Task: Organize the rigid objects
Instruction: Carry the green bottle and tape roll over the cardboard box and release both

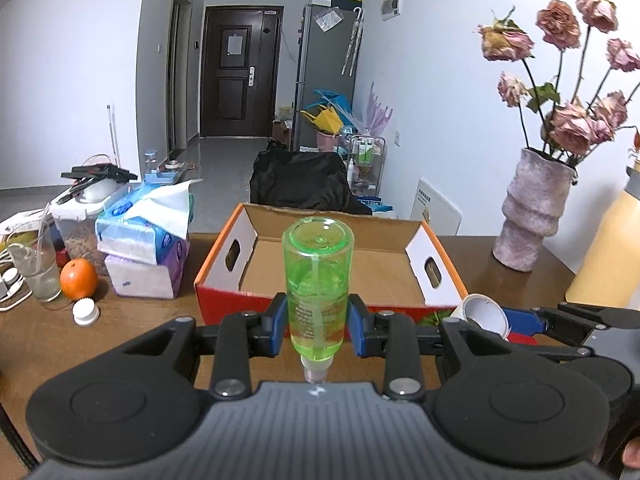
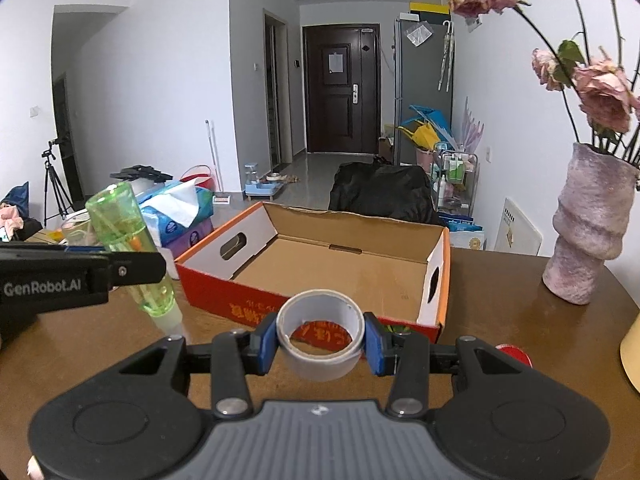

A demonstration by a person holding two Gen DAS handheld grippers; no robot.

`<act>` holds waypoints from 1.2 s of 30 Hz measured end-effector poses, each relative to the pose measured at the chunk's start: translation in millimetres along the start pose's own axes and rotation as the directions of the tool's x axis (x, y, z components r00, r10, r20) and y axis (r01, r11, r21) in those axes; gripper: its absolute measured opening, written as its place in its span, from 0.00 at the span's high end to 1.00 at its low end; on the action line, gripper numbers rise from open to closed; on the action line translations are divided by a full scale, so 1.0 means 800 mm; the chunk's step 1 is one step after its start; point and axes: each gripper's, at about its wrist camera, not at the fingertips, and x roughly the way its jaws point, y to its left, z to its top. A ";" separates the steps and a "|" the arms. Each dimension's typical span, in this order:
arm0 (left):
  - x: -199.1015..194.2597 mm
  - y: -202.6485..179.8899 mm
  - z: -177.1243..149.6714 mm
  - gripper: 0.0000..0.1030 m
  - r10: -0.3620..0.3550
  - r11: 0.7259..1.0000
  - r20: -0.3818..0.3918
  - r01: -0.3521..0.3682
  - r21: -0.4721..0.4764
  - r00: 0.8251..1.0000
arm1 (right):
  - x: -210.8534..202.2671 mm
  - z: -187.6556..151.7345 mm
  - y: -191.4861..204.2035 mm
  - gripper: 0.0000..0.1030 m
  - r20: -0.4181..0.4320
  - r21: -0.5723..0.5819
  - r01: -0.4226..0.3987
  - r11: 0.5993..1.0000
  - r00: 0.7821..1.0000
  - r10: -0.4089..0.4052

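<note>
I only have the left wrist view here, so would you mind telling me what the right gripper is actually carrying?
Observer: The right gripper is shut on a roll of tape, grey outside and white inside.
Operator: Thanks. Is anything lying in the cardboard box?
Observer: Its floor looks bare from this side; only the strip behind the near wall is hidden.
Operator: Anything off to the far left that I am missing?
Observer: Yes, a black tripod stands on the floor there.

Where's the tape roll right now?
The tape roll is clamped in the right tongs, centre of the right wrist view, just short of the cardboard box's near wall.
</note>
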 end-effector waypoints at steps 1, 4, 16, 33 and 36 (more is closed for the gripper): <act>0.005 0.001 0.004 0.69 0.005 1.000 0.000 -0.005 0.001 1.000 | 0.006 0.003 0.000 0.59 0.000 -0.004 0.004 1.000 1.000 -0.004; 0.021 0.003 0.015 0.69 0.018 1.000 0.000 -0.018 0.002 1.000 | 0.025 0.013 0.001 0.59 -0.004 -0.010 0.012 1.000 1.000 -0.012; 0.090 0.006 0.062 0.69 0.037 0.999 0.008 -0.037 0.007 0.999 | 0.100 0.048 -0.004 0.59 -0.031 0.004 0.051 0.999 0.998 -0.051; 0.207 -0.008 0.079 0.69 0.100 0.995 -0.063 -0.101 -0.011 0.993 | 0.187 0.076 -0.032 0.59 -0.123 0.042 0.149 0.988 0.982 -0.143; 0.225 -0.011 0.077 0.69 0.128 0.992 -0.081 -0.129 -0.012 0.989 | 0.208 0.071 -0.037 0.59 -0.152 0.048 0.157 0.986 0.977 -0.148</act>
